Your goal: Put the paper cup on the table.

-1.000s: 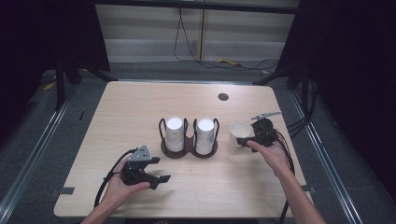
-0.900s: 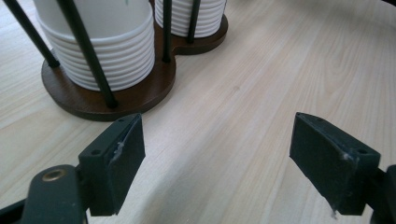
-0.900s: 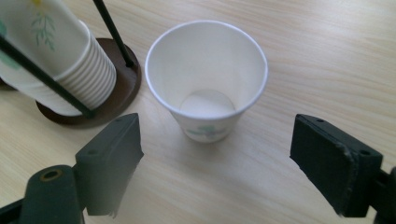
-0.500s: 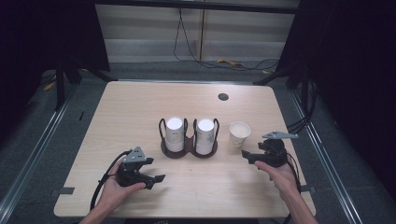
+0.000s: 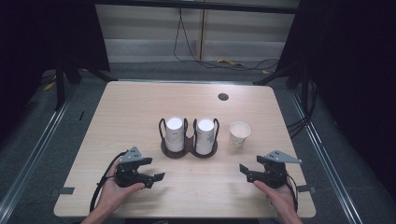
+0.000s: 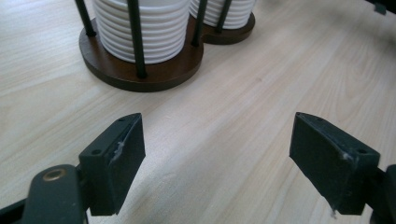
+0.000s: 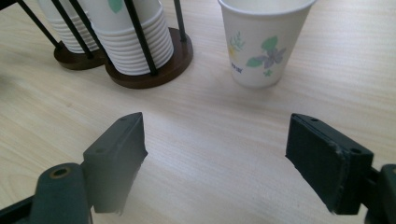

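Note:
A dark wooden holder (image 5: 188, 148) stands mid-table with two stacks of white paper cups (image 5: 175, 133) inside black wire loops. To its right a single flower-printed paper cup (image 5: 239, 134) stands upright and free. My right gripper (image 5: 245, 172) sits open near the front right edge, well short of that cup (image 7: 261, 42). Its jaws (image 7: 215, 135) have just been opening, with bare wood between them. My left gripper (image 5: 152, 169) rests open at the front left, aimed at the holder's base (image 6: 140, 79). Its jaws (image 6: 217, 135) have also just widened, and nothing is between them.
The light wooden table (image 5: 121, 112) has a small black round grommet (image 5: 223, 97) near its back edge. Cables lie on the floor (image 5: 233, 63) beyond the table. Both of the person's hands come in over the front edge.
My right gripper has let go of the single cup and drawn back toward the front edge. The cup stays upright where it was. The left gripper has barely moved.

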Tool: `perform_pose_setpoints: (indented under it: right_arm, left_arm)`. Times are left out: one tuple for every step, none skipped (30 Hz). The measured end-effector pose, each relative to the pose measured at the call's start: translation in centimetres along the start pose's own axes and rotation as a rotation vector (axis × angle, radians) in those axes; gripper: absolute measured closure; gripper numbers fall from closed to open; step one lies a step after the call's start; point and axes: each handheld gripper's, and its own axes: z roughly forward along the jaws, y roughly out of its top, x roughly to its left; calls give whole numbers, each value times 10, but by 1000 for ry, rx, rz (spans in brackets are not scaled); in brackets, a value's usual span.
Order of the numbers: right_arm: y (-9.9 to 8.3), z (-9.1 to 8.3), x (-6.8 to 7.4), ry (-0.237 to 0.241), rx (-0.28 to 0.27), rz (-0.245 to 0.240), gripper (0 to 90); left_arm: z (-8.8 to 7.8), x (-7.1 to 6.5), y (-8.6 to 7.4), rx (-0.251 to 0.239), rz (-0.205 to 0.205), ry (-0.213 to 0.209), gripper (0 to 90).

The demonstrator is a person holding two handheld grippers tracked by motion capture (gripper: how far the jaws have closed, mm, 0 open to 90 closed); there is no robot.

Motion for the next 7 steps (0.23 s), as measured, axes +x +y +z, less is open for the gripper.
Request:
perform_pose_setpoints:
  right_arm:
    - [-6,3,-1,17,25,7,185]
    - [-6,3,-1,17,25,7,185]
    - [-6,4,-1,28,40,14,185]
    - [-8,6,-1,23,51,-4,179]
    - [-9,8,-2,24,52,4,173]
    - [-10,9,-3,19,58,2,173]
    - [-10,10,-4,9,63,-11,172]
  left_arm:
    - [0,-1,0,0,-23,27,152]
    - [0,-1,0,0,-23,27,162]
    - [0,-2,0,6,-27,35,162]
    - [0,-3,0,5,-20,41,158]
    - [-1,-2,-2,12,1,19,158]
    - [-1,-1,-2,13,-4,8,158]
    - [-1,-1,-2,13,-4,8,158]
